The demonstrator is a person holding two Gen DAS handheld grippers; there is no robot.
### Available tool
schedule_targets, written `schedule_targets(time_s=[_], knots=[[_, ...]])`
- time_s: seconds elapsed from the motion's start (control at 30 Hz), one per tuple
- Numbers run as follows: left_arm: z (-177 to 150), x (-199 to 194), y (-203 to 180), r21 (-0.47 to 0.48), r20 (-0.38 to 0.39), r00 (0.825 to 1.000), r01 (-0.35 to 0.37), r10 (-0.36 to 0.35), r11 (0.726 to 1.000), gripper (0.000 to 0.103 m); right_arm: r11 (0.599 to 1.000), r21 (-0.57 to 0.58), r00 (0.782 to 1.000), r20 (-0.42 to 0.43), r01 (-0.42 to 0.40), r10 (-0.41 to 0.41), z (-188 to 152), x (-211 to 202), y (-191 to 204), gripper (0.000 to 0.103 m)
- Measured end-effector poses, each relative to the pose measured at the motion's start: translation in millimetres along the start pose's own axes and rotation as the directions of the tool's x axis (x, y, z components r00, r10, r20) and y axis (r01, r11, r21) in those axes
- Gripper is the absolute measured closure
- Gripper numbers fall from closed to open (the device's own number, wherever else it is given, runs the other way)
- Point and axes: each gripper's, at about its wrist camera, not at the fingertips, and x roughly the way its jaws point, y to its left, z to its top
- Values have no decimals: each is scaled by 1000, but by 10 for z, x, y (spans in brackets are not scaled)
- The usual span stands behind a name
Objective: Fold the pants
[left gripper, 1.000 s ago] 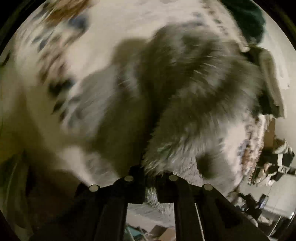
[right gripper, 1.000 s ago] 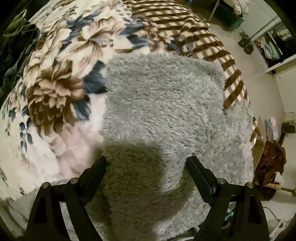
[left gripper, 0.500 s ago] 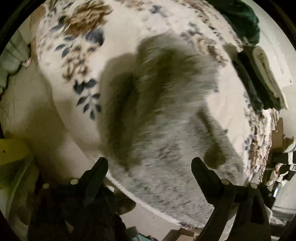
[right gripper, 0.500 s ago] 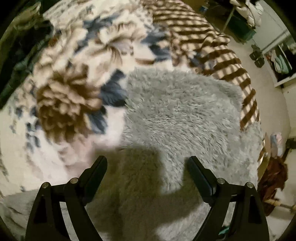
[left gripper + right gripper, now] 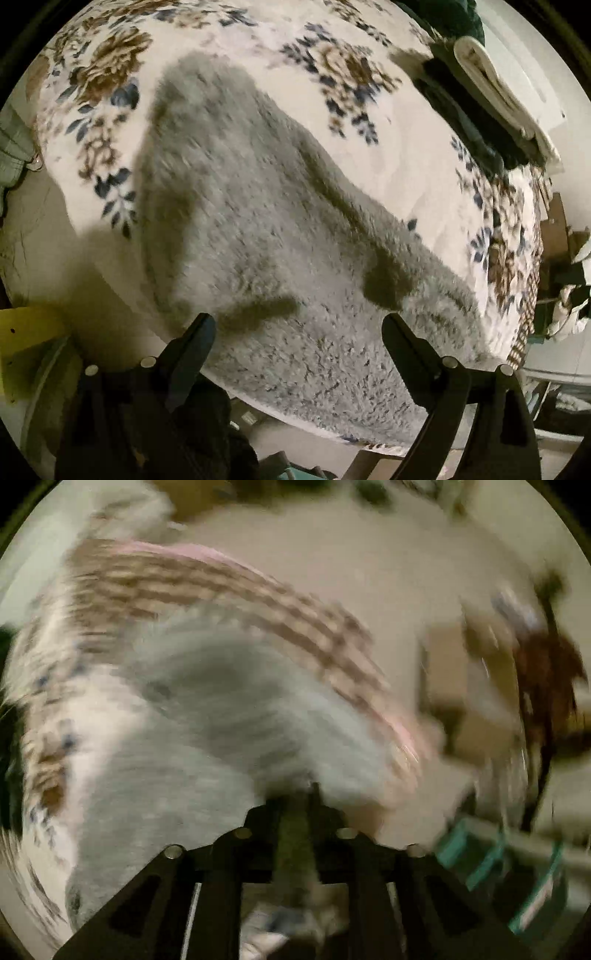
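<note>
Right gripper [image 5: 295, 794] clamped on the fuzzy grey pants' [image 5: 280, 236] edge on the floral bed blanket [image 5: 388, 147], left gripper [image 5: 299, 325] spread and empty above — fold underway, carry-over probably next.

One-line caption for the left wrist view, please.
Open left gripper hovers over fuzzy grey pants spread on a floral blanket.

Pants [image 5: 280, 236] lay spread on the bedspread [image 5: 399, 155], reaching to the bed's near edge. Folded laundry stack [image 5: 491, 107] sat on the bed's far right. Left gripper [image 5: 299, 332] hung over the pants' near end. Right gripper [image 5: 299, 794] stood at the pants' [image 5: 207, 723] edge.
</note>
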Motion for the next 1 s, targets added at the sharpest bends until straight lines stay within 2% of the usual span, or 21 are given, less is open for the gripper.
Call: schedule_targets(time_s=[0.03, 0.07, 0.1, 0.17, 0.27, 0.33, 0.5, 0.57, 0.63, 0.7, 0.73, 0.77, 0.8, 0.83, 0.87, 0.9, 1.0], knots=[[-29, 23, -16, 5, -3, 1000, -4, 4, 1000, 11, 999, 47, 999, -32, -17, 18, 0, 76, -141, 70], [-58, 34, -25, 7, -8, 1000, -9, 9, 1000, 11, 995, 87, 998, -46, -41, 45, -17, 114, -256, 58], [-82, 34, -24, 5, -12, 1000, -8, 8, 1000, 11, 991, 107, 996, -42, -78, 83, -48, 104, -317, 51], [-122, -10, 2, -5, -13, 1000, 1, -1, 1000, 11, 985, 73, 988, -26, -153, 155, -152, 20, -266, 49], [-132, -124, 72, -6, 1, 1000, 3, -3, 1000, 11, 964, -23, 962, -76, -265, 262, -493, -46, 72, 45], [-80, -226, 144, -5, 24, 1000, -5, 5, 1000, 11, 944, -96, 940, -169, -315, 296, -840, 30, 412, 45], [222, -291, 233, 44, 97, 995, -31, 26, 999, 11, 894, -150, 844, -424, -423, 328, -1898, 420, 1200, 45], [411, -207, 284, 53, 127, 991, -57, 50, 997, 11, 886, -161, 828, -458, -434, 322, -2274, 502, 1405, 45], [588, -87, 366, 47, 135, 989, -68, 61, 997, 11, 891, -159, 826, -469, -426, 312, -2602, 577, 1565, 45], [729, 17, 512, 23, 136, 989, -62, 59, 998, 23, 907, -137, 830, -475, -398, 292, -2826, 678, 1658, 45], [798, 60, 643, -3, 123, 992, -4, 4, 1000, 40, 910, -120, 830, -471, -396, 299, -2869, 715, 1700, 45], [827, 79, 749, -29, 109, 994, 27, -24, 999, 75, 910, -109, 831, -461, -400, 311, -2927, 730, 1728, 51], [842, 68, 880, -61, 92, 995, 47, -41, 997, 85, 906, -118, 840, -437, -407, 320, -2985, 703, 1736, 90], [832, 14, 988, -90, 95, 993, 78, -70, 993, 87, 909, -148, 857, -418, -390, 300, -3027, 679, 1754, 102], [807, -51, 1091, -112, 107, 991, 97, -85, 989, 88, 915, -187, 880, -395, -358, 263, -3061, 632, 1775, 102], [777, -133, 1193, -129, 120, 989, 106, -90, 986, 89, 914, -205, 890, -378, -349, 255, -3126, 577, 1761, 102], [683, -333, 1467, -149, 146, 986, 101, -79, 984, 89, 911, -236, 900, -364, -339, 240, -3252, 439, 1726, 102]])
